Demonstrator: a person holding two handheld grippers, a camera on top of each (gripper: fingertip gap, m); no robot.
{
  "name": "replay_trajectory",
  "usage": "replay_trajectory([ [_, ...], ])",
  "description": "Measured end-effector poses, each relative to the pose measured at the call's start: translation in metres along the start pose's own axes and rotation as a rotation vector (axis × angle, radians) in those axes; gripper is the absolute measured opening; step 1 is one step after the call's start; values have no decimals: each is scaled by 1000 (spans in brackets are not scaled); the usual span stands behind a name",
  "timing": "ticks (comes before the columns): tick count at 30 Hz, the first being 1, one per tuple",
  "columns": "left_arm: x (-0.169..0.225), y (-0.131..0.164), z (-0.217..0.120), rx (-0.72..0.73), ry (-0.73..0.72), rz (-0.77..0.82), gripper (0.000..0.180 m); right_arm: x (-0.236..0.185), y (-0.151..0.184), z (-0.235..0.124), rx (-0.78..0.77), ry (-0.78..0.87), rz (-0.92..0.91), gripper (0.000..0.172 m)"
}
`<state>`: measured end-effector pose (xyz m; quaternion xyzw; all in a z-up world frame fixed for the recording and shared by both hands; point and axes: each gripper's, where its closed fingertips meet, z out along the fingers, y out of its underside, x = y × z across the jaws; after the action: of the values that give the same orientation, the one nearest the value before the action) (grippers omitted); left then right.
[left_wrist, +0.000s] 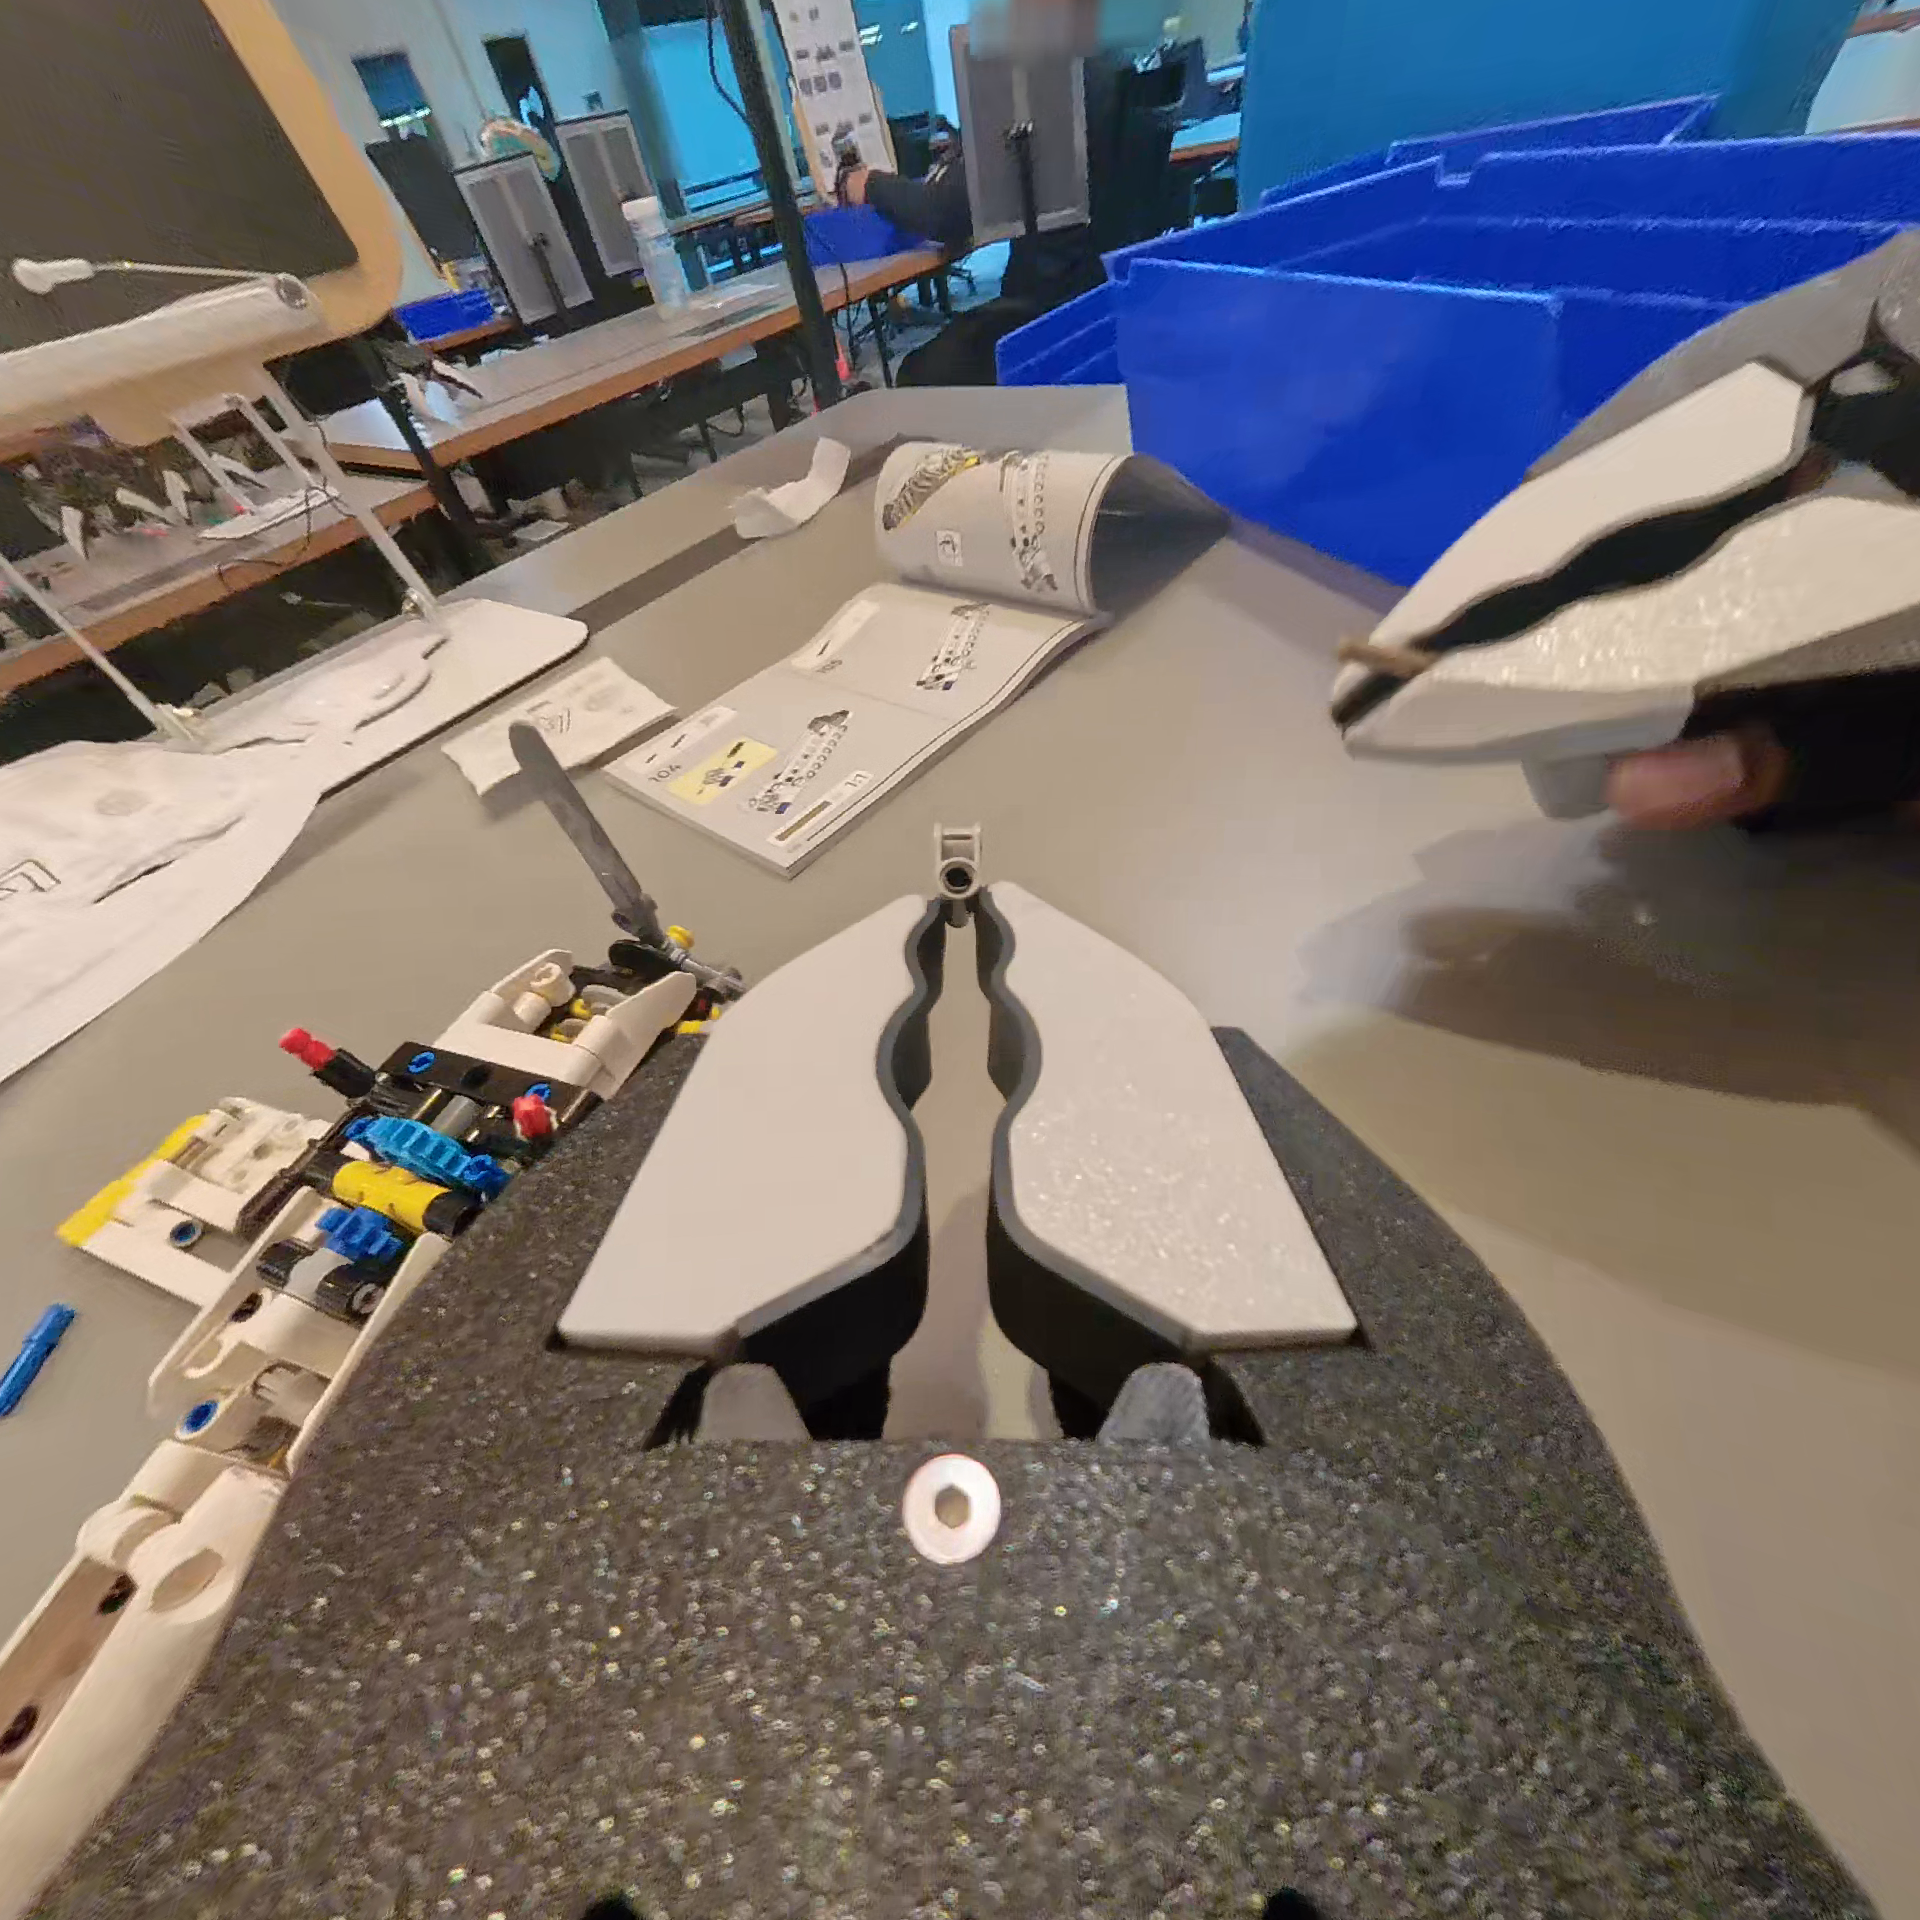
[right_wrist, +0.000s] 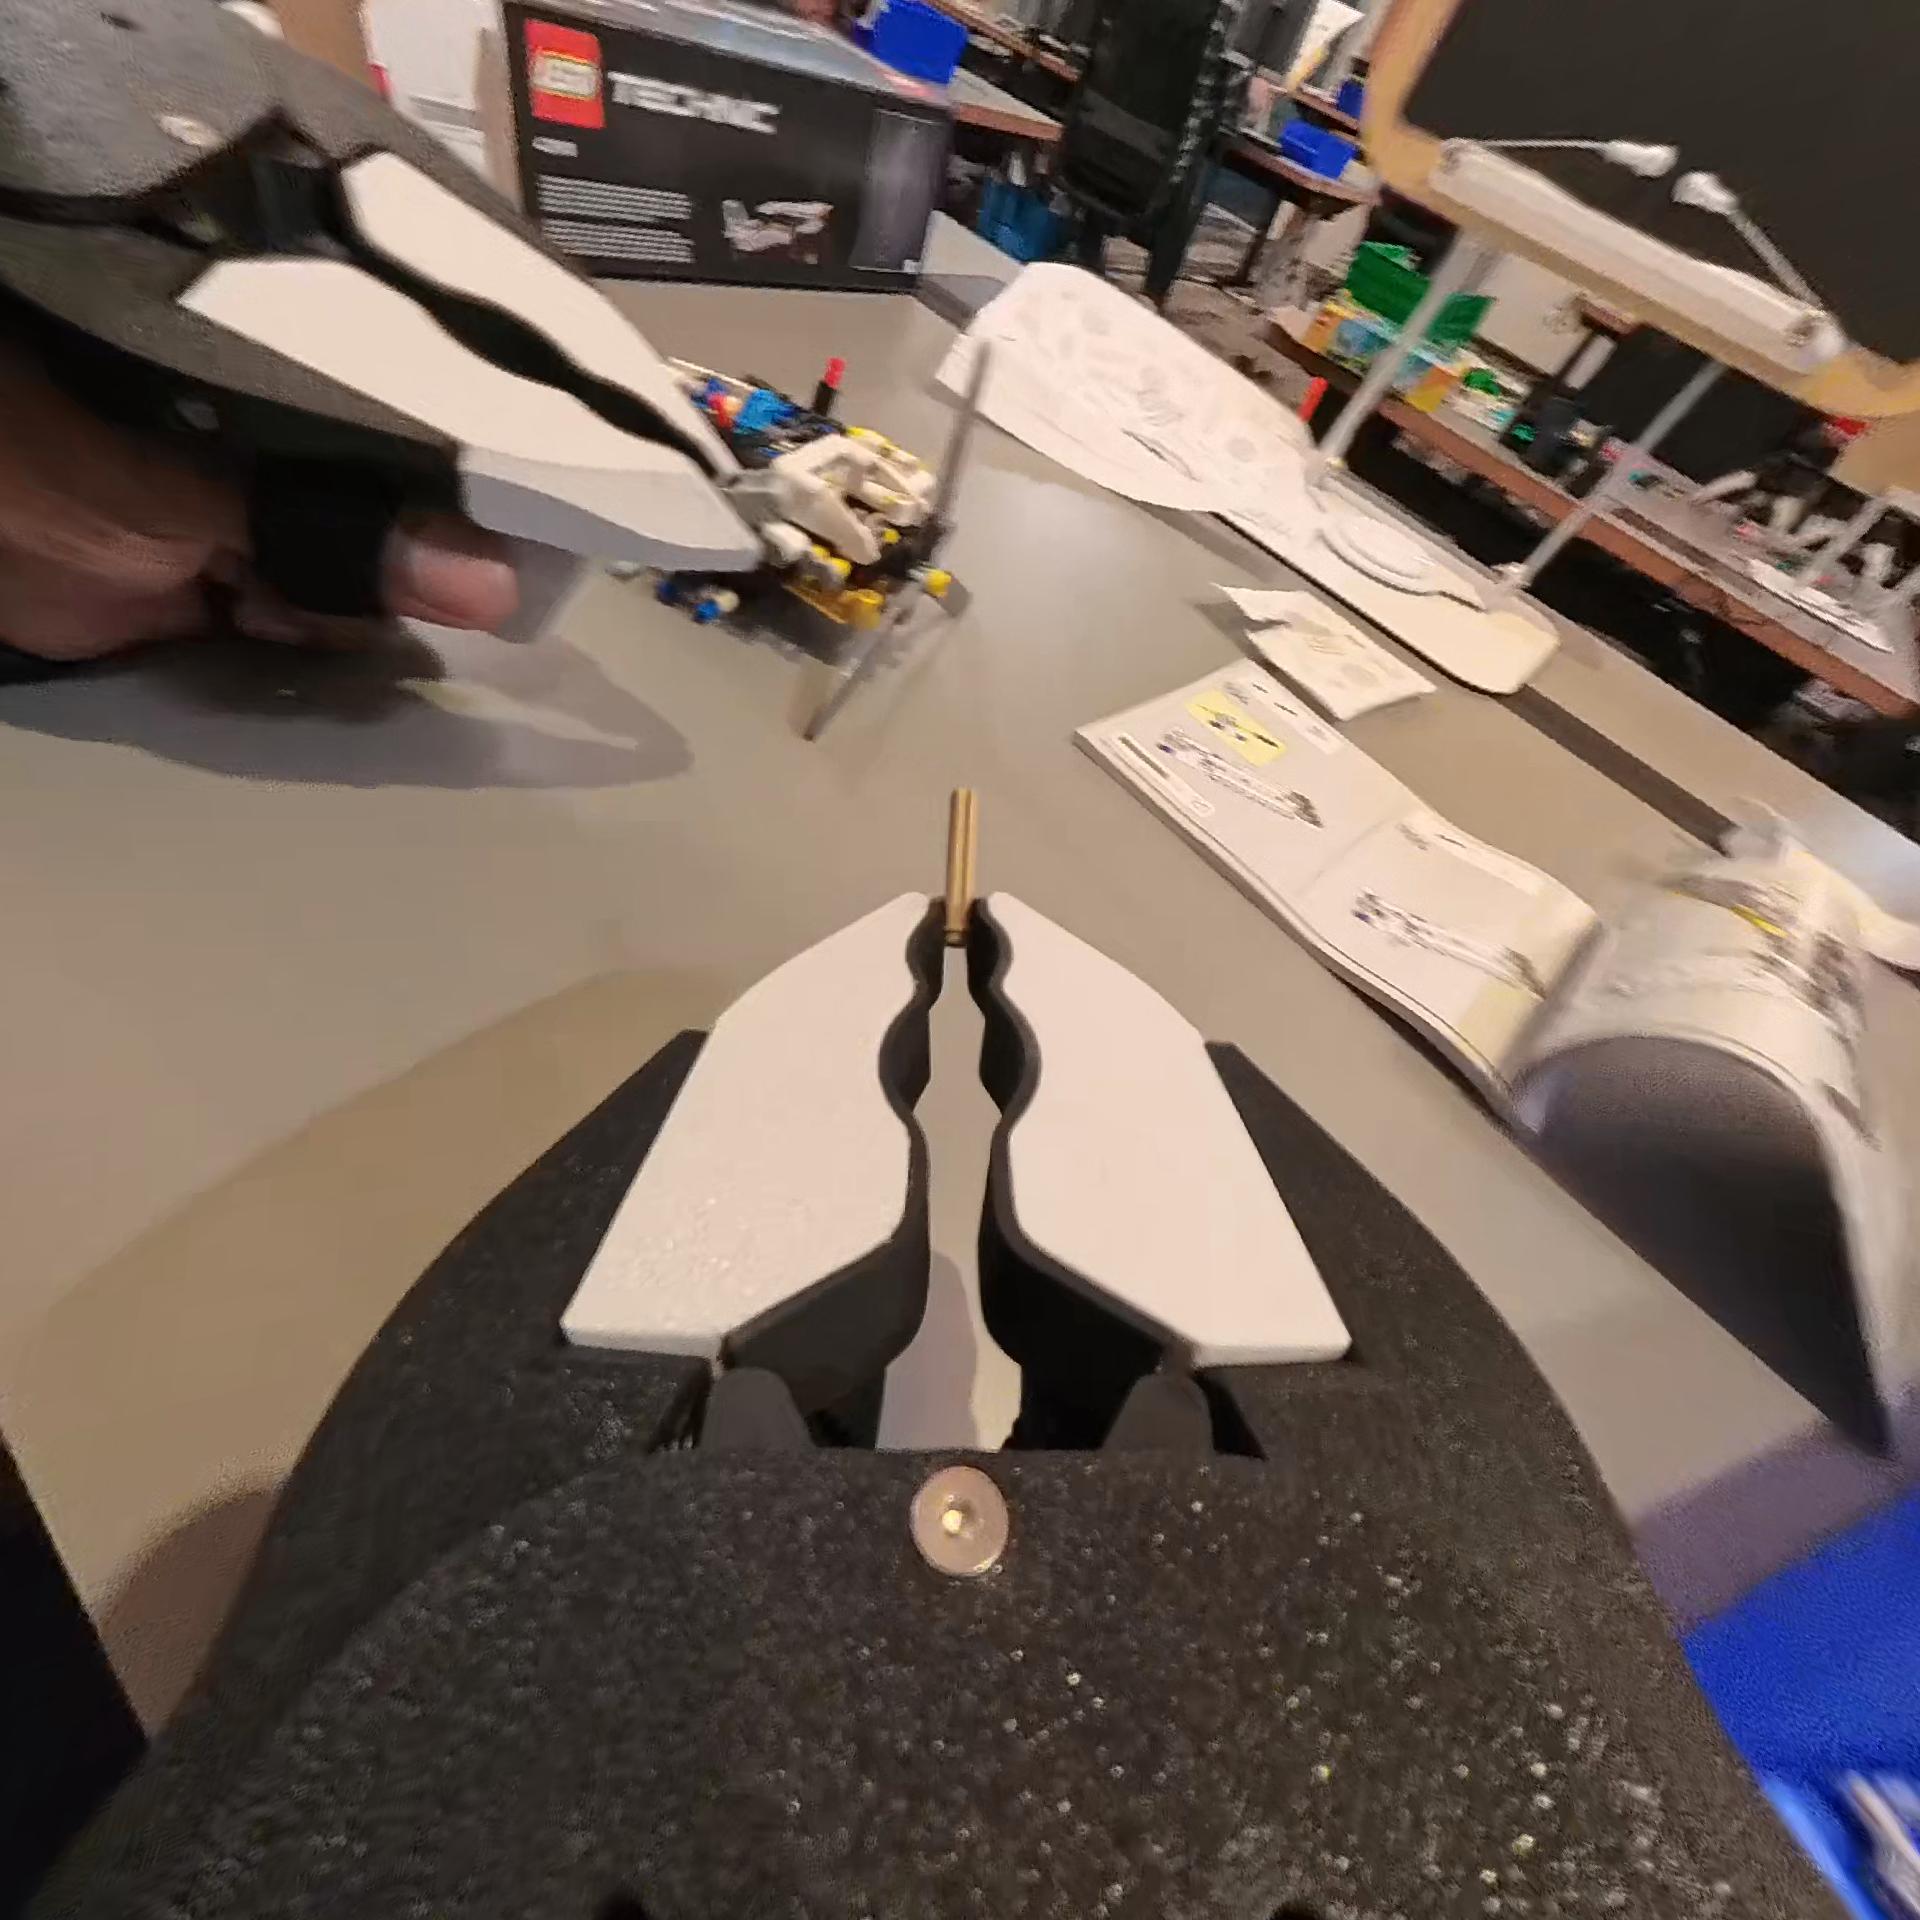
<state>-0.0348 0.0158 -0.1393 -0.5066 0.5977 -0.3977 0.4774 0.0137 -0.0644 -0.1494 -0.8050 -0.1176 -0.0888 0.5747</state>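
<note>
A white, black, yellow and blue brick model (left_wrist: 343, 1174) lies at the table's (left_wrist: 1195, 831) left edge. Beside it the left gripper (left_wrist: 958, 902) pinches a small grey connector piece (left_wrist: 957, 857) at its fingertips. An open instruction booklet (left_wrist: 883, 686) lies beyond. Rightward, before the blue bins (left_wrist: 1455, 312), the right gripper (right_wrist: 958, 914) clamps a thin tan axle (right_wrist: 960, 857) above bare tabletop.

Grey table (left_wrist: 1195, 831) bears open instruction booklet (left_wrist: 831, 717), toy-brick model (left_wrist: 416, 1122), blue bins (left_wrist: 1403, 343), paper sheets (left_wrist: 125, 831).

Both wrist views look forward, low and close over the shared grey table (left_wrist: 1195, 831), facing each other.
</note>
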Motion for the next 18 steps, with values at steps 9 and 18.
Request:
replay_trajectory([
  [9,13,7,4,-54,39,71,8,167,27,-116,-207,508,-3,5],
  [18,15,6,1,-45,83,21,8,215,66,-136,-426,544,43,29],
])
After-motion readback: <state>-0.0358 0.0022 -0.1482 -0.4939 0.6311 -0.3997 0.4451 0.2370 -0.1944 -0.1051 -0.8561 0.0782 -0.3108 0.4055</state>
